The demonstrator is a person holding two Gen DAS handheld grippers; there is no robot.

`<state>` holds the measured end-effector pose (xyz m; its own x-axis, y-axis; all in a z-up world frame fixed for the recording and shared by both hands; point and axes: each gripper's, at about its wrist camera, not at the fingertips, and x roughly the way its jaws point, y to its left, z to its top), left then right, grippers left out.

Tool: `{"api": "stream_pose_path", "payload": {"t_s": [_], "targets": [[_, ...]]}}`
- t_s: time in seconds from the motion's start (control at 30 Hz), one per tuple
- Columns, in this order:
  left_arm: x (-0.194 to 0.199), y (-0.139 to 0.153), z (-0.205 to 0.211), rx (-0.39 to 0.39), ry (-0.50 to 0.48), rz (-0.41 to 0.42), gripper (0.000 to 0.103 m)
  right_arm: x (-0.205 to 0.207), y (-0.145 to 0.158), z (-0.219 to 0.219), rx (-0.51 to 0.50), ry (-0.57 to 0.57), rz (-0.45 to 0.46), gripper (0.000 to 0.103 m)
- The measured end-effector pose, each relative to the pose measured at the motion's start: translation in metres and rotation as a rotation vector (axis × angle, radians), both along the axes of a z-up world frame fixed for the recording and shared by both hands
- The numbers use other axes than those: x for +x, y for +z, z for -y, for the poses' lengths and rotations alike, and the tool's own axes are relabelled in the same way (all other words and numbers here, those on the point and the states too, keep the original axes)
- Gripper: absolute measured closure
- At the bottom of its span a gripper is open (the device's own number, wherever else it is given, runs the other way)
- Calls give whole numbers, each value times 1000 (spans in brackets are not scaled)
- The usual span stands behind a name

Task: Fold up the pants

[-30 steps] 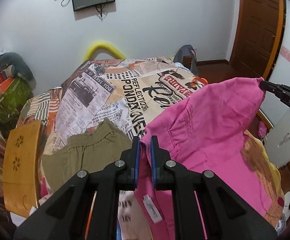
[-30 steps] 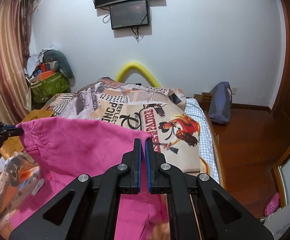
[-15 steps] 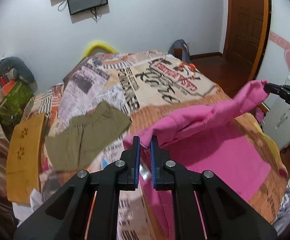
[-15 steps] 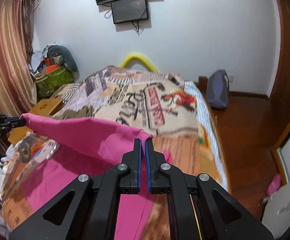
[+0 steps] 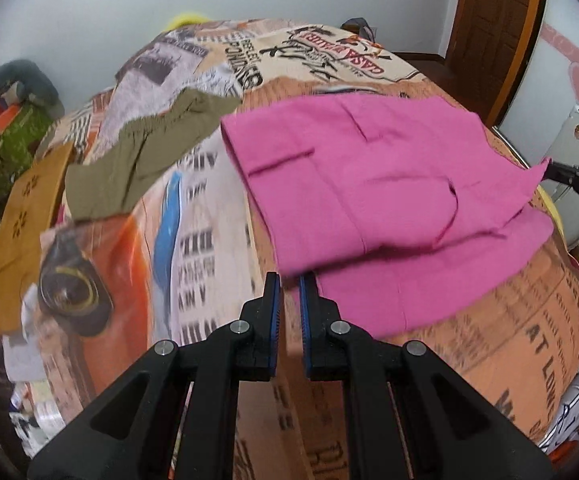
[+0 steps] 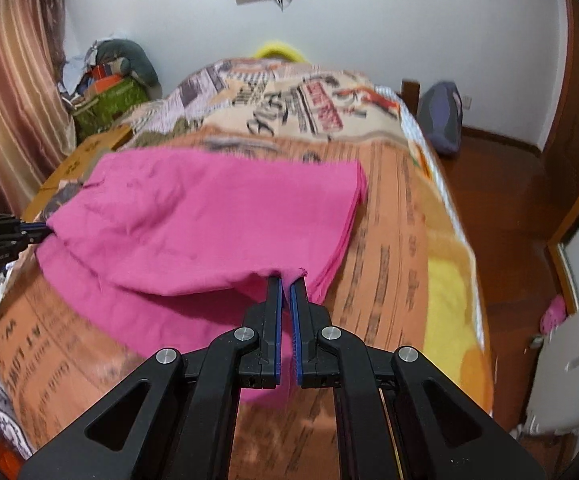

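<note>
A wide bed covered with a newspaper-print bedspread in orange, cream and black (image 5: 217, 216) fills most of both views, and its far end reaches a white wall (image 6: 369, 32). A dark brown wooden door (image 5: 497, 20) stands to the right in the left wrist view, and striped brownish curtains (image 6: 5, 92) hang at the left edge of the right wrist view.

The bright pink cotton pants (image 5: 369, 176) lie across the middle of the bed, doubled over so that an upper layer rests on a lower one, whose edge shows along the near side. The fold line runs along the far side of the garment in the right wrist view. An olive-green piece of clothing (image 5: 145, 152) lies flat on the bedspread just to the left of the pants, apart from them. A yellowish wooden board with cut-out flower shapes (image 5: 25, 220) sits at the left side of the bed.

The left gripper (image 5: 288, 280) has its jaws nearly closed, pinching the near left corner of the pants' upper layer. The right gripper (image 6: 286, 282) has its jaws fully closed on the opposite corner of that layer, and pink fabric shows between the blue pads (image 6: 277, 320).
</note>
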<state>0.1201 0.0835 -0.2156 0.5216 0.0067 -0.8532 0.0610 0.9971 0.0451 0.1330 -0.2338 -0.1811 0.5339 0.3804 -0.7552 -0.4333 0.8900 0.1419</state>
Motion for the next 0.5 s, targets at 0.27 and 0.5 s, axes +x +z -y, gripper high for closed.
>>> {"api": "stream_pose_path", "payload": {"t_s": [0.27, 0.5], "targets": [[-24, 24, -4, 16, 7, 55, 94, -23, 1, 14, 1, -24, -39, 98], [-23, 55, 25, 50, -105, 125, 87, -35, 25, 0, 20, 19, 14, 87]]}}
